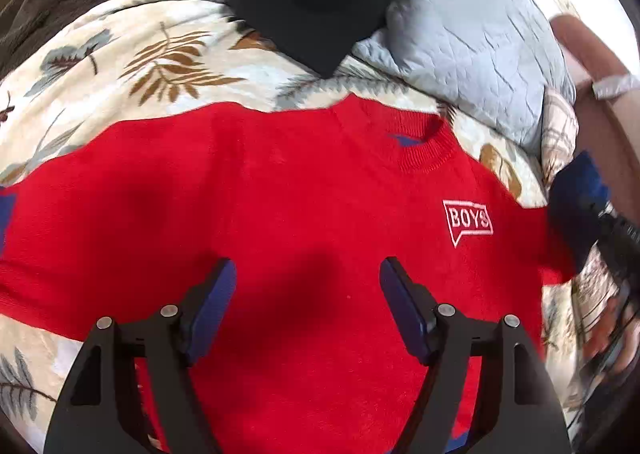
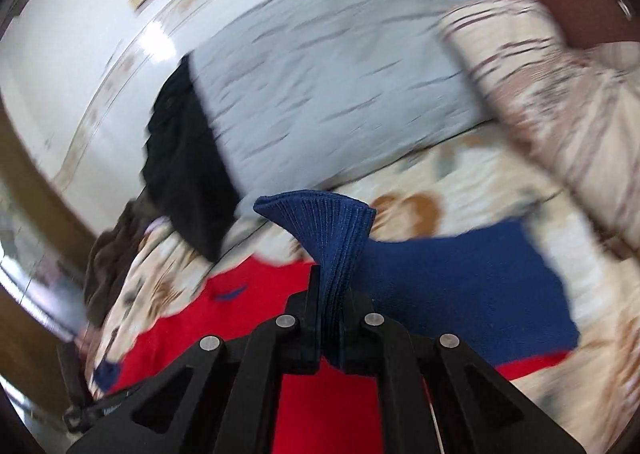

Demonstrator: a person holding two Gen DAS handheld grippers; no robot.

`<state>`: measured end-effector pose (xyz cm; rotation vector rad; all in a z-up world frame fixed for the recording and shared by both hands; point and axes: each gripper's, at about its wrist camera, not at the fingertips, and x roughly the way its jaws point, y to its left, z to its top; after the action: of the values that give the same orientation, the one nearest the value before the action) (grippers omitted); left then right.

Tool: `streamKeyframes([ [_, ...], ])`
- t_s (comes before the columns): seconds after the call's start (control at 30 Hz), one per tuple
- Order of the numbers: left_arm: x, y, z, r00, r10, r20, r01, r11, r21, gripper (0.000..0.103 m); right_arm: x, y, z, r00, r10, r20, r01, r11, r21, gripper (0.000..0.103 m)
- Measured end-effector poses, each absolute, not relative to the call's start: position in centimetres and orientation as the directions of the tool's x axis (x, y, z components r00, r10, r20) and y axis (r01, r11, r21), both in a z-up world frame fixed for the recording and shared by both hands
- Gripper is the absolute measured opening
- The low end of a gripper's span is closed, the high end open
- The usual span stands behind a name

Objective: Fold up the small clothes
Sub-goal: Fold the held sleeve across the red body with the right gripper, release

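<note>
Red sweater [image 1: 304,182] lies flat on the bed [image 1: 120,54], mid-frame; right gripper [image 2: 334,306] is clenched on its blue cuff [image 2: 320,222], left gripper [image 1: 308,282] hangs released above the chest. With nothing pinning the body, the sleeve pull could drag or bunch it, or the cuff may slip out.

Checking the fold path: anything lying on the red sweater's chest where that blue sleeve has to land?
Nothing visible. The red sweater chest is bare; the left gripper hovers open above it, while the right gripper holds the blue cuff.
</note>
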<state>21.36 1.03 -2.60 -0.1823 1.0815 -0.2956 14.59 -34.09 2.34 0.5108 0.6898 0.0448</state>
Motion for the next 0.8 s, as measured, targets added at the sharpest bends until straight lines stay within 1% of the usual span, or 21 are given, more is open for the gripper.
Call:
streamKeyframes([
  [0.17, 22.0, 3.3, -1.9, 0.410, -0.384, -0.827, 0.119, 0.922, -0.369, 0.074, 16.7, -26.3, 1.9, 0.724, 0.306, -0.618, 0.014, 0.889, 0.457, 0.005],
  [0.27, 22.2, 5.0, -1.1, 0.427, -0.401, -0.811, 0.094, 0.911, -0.401, 0.074, 17.5, -21.5, 1.6, 0.690, 0.364, -0.626, -0.053, 0.888, 0.457, 0.005],
  [0.47, 22.4, 8.5, 0.3, 0.466, -0.426, -0.776, 0.049, 0.887, -0.458, 0.074, 18.4, -14.3, -0.7, 0.615, 0.432, -0.659, -0.122, 0.878, 0.462, 0.006],
  [0.53, 22.6, 9.0, 0.2, 0.465, -0.440, -0.768, 0.042, 0.878, -0.477, 0.074, 18.7, -12.6, -2.5, 0.558, 0.443, -0.701, -0.114, 0.878, 0.465, 0.015],
  [0.6, 22.8, 8.9, -0.3, 0.438, -0.483, -0.758, 0.055, 0.856, -0.514, 0.074, 18.5, -11.5, -4.5, 0.469, 0.463, -0.752, -0.104, 0.874, 0.474, 0.017],
  [0.67, 22.9, 8.4, -0.8, 0.399, -0.531, -0.747, 0.076, 0.831, -0.551, 0.074, 17.3, -11.7, -4.9, 0.442, 0.479, -0.758, -0.113, 0.868, 0.483, 0.018],
  [0.7, 22.9, 8.0, -1.0, 0.375, -0.554, -0.743, 0.090, 0.820, -0.565, 0.074, 16.5, -12.2, -4.6, 0.454, 0.483, -0.749, -0.123, 0.866, 0.484, 0.022],
  [0.73, 22.9, 7.3, -1.3, 0.344, -0.576, -0.741, 0.107, 0.808, -0.579, 0.074, 15.6, -13.2, -4.1, 0.476, 0.482, -0.736, -0.129, 0.866, 0.483, 0.031],
  [0.8, 22.8, 5.9, -1.8, 0.291, -0.608, -0.739, 0.140, 0.791, -0.596, 0.074, 14.0, -15.7, -3.3, 0.524, 0.462, -0.715, -0.105, 0.868, 0.485, 0.040],
])
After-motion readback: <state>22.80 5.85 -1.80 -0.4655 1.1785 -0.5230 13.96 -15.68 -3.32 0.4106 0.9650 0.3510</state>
